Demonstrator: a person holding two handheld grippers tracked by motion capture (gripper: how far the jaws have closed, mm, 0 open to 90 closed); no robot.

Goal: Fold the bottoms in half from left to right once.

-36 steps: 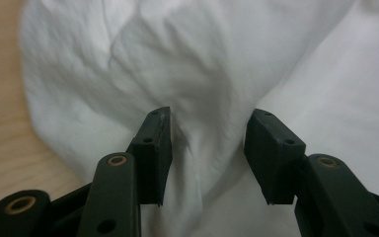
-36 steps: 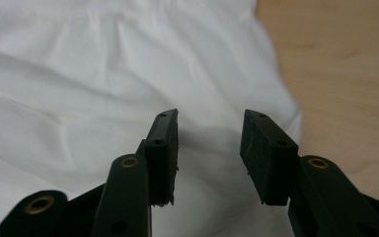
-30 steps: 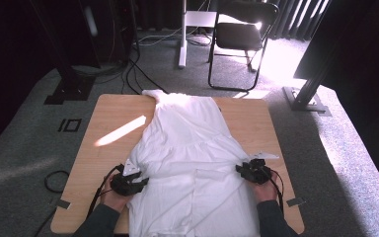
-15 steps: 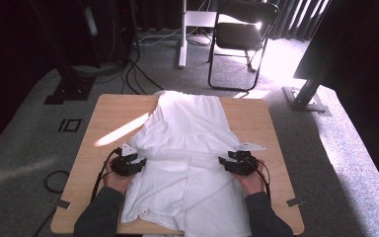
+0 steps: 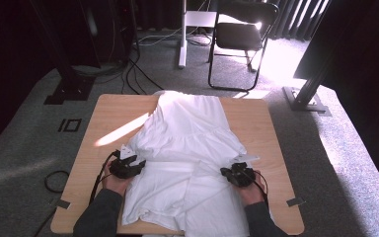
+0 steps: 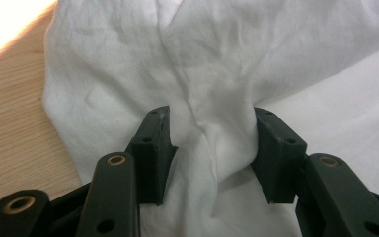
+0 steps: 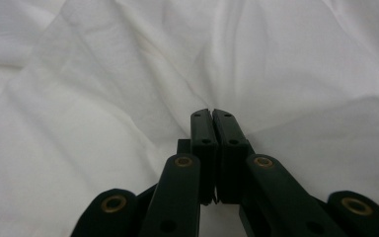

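Note:
A white garment (image 5: pixel 190 133) lies spread along the wooden table (image 5: pixel 113 111), with a fold running across its middle. At the fold's left end is my left gripper (image 5: pixel 131 165). In the left gripper view its jaws stand apart, and a bunched ridge of the white cloth (image 6: pixel 212 148) rises between them against the right-hand jaw. My right gripper (image 5: pixel 232 174) is at the fold's right end. Its jaws are pressed together in the right gripper view, and creases in the cloth (image 7: pixel 128 74) run toward their tips.
Bare wood shows at the table's left and right margins, with a bright strip of sunlight (image 5: pixel 123 131) on the left. A black chair (image 5: pixel 244 34) and cables (image 5: pixel 143 74) stand on the grey carpet beyond the far edge.
Both grippers moved away from the person, drawing the cloth toward the garment's middle, then eased back slightly. The garment's far end slid toward the far edge.

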